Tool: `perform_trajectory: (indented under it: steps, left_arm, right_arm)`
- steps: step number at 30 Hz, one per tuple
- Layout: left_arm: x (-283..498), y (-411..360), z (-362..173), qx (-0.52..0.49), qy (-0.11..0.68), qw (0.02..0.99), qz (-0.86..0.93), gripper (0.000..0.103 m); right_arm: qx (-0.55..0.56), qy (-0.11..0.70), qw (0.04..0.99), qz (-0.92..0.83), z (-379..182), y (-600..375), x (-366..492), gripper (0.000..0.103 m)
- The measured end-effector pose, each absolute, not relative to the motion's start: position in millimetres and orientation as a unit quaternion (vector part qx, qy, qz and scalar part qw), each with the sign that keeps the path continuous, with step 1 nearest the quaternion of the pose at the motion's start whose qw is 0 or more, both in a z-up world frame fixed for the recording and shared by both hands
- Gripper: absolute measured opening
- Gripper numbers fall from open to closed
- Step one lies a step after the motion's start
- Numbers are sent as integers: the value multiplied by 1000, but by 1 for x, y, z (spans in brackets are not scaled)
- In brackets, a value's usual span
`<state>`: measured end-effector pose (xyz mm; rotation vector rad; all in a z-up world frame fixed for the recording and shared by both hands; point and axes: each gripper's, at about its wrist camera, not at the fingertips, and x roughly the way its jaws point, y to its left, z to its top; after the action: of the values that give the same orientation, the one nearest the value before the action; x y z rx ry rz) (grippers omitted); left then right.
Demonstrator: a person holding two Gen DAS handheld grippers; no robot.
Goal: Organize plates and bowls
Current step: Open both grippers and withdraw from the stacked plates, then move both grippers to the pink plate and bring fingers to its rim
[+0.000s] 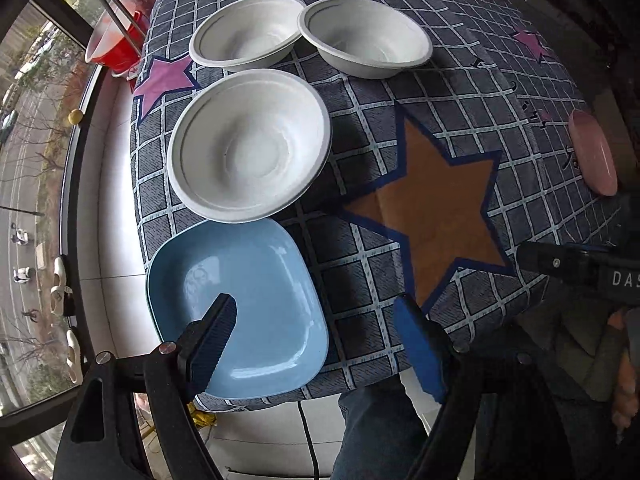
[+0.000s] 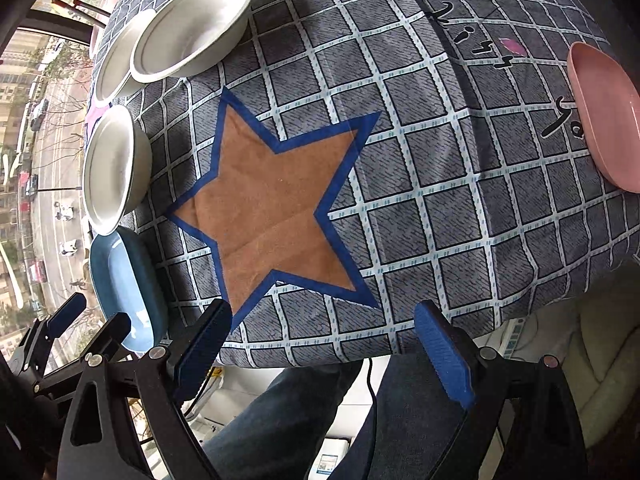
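Observation:
Three white bowls stand on the checked tablecloth: a near one [image 1: 248, 144], a far left one [image 1: 244, 32] and a far right one [image 1: 364, 38]. A blue square plate [image 1: 240, 304] lies at the table's near left corner, just in front of the near bowl. A pink plate [image 1: 592, 152] lies at the right edge. My left gripper [image 1: 316, 340] is open, its left finger over the blue plate. My right gripper [image 2: 324, 352] is open and empty at the near table edge, over the orange star. The pink plate [image 2: 608, 116] and blue plate [image 2: 124, 284] also show in the right wrist view.
An orange star [image 1: 436, 208] marks the cloth's middle. A red bucket with sticks [image 1: 116, 36] stands off the table's far left beside a window. The person's legs [image 2: 304, 412] are below the near table edge. The left gripper [image 2: 92, 320] shows in the right wrist view.

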<state>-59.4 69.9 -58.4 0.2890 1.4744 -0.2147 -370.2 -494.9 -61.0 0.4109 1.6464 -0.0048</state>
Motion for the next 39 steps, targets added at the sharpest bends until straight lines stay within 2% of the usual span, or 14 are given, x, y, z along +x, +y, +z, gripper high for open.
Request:
perform_trajectory:
  steps: [14,16,21,32,39]
  left_arm:
    - [-10,-148,-62,147,675,706,-154,84]
    - [-6,-175,-65,146,678,702,-160,84]
    - [2,-232,-79,144,690,688,-174,84]
    - [22,-319,-117,151,703,675,-166,84]
    - [38,-357,-142,154,710,671,-148,84]
  right_arm:
    - [208,713,667,-57,-42,-679,-341,94]
    - [207,712,669,-64,-53,-678,-337,103]
    - [194,708,675,-79,-55,-716,-335,103]
    - [175,723,659,-113,-66,-802,-340,103]
    - [142,734,652,-121,-77,-816,-339,103]
